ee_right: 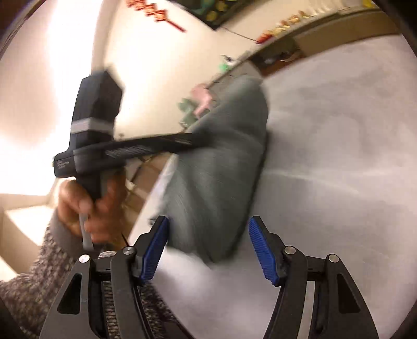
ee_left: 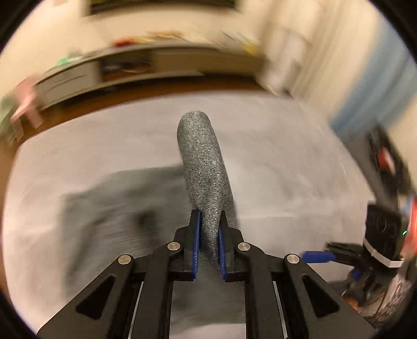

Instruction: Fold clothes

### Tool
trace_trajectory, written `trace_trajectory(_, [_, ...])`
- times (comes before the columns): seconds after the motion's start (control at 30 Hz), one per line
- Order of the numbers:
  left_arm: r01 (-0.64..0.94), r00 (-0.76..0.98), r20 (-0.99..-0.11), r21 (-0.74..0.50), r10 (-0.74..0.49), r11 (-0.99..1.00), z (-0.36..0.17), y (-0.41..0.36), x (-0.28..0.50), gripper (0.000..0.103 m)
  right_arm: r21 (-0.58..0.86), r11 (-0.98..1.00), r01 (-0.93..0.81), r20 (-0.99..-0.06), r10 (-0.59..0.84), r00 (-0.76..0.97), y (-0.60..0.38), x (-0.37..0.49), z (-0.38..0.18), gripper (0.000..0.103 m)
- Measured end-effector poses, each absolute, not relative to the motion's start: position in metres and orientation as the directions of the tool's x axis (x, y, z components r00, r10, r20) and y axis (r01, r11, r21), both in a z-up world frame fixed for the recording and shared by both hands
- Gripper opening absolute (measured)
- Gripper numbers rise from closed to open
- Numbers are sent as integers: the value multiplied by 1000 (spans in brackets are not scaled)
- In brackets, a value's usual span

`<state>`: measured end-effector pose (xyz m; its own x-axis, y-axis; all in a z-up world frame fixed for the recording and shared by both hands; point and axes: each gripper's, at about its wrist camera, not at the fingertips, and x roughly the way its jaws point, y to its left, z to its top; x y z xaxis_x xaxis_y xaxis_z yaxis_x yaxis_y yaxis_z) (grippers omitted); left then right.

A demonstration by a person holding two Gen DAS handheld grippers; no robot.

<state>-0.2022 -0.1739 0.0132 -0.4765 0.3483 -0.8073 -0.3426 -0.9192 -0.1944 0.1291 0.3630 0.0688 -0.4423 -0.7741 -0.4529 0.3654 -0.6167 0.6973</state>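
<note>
Lengthwise, grey garment (ee_left: 203,167) pointing away

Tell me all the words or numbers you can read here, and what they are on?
None can be read.
Small pale print on the left hand-held gripper, on its dark body: too blurred.
Red hanging decoration on the wall: maybe characters, too blurred.
Dark poster on the wall: only coloured shapes.

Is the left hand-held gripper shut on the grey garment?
Yes, shut: the left hand-held gripper has its blue pads pressing a bunched edge of the grey garment.

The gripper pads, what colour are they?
Blue pads, clearest in the right wrist view.
</note>
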Motion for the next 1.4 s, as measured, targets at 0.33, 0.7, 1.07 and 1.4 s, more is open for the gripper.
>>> trace_trajectory(0.33, [45,-469,-861,-244,195,-969,-76,-373,-190,46,475,-675,564,-607,-715,-346,177,91,61,66])
trace_trajectory(0.7, [-351,-325,-824,-351,464,-868,-93,-225,-127,40,-48,-946,322,-840,-136,-525,190,-14,24,66])
trace_trajectory(1.07, [-256,-436,-751,-424,496,-868,-95,-239,-151,40,-5,-940,341,-768,-215,-603,193,17,52,59])
trace_trajectory(1.4, [-38,-408,-814,-437,413,-898,-119,-295,-155,31,16,-958,286,-851,-163,-499,195,-40,-16,29])
